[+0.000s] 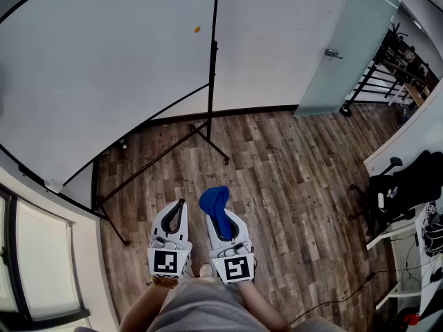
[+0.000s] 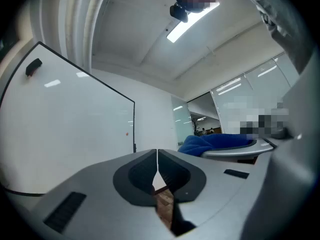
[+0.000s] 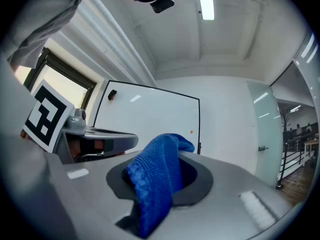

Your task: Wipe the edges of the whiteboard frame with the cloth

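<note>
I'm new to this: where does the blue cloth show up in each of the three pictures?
Head view: lower centre, blue cloth clamped in the right hand-held gripper.
Left gripper view: right of centre, at mid height.
Right gripper view: centre, between the jaws.
Shared landmark: the whiteboard with its orange dot.

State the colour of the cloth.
Bright blue. The cloth shows best in the right gripper view.
</note>
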`<move>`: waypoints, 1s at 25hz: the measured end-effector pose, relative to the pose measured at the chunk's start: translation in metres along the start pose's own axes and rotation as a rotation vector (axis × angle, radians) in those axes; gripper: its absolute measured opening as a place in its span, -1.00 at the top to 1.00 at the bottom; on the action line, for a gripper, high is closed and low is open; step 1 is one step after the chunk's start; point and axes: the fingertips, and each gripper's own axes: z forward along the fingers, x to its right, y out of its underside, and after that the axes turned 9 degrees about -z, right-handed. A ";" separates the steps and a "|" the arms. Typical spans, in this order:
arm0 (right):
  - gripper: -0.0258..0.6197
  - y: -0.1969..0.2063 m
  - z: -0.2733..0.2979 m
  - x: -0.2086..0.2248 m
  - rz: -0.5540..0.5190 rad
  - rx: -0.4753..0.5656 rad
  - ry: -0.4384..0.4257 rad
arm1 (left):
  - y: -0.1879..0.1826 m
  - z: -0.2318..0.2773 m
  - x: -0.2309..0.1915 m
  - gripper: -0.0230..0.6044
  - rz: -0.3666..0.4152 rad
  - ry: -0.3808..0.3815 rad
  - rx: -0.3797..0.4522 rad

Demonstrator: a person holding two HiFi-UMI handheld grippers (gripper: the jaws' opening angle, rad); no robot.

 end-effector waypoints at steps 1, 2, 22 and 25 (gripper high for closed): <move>0.59 0.002 0.005 0.000 0.004 -0.003 -0.005 | -0.001 0.003 -0.004 0.88 -0.001 -0.004 -0.009; 0.58 0.004 0.010 0.000 0.006 -0.008 -0.009 | -0.001 0.006 -0.008 0.88 -0.003 -0.009 -0.018; 0.58 0.056 0.187 0.059 -0.026 -0.158 -0.061 | 0.026 0.167 -0.117 0.88 -0.168 0.036 -0.028; 0.58 0.065 0.223 0.067 -0.034 -0.180 -0.067 | 0.029 0.193 -0.140 0.88 -0.190 0.037 -0.043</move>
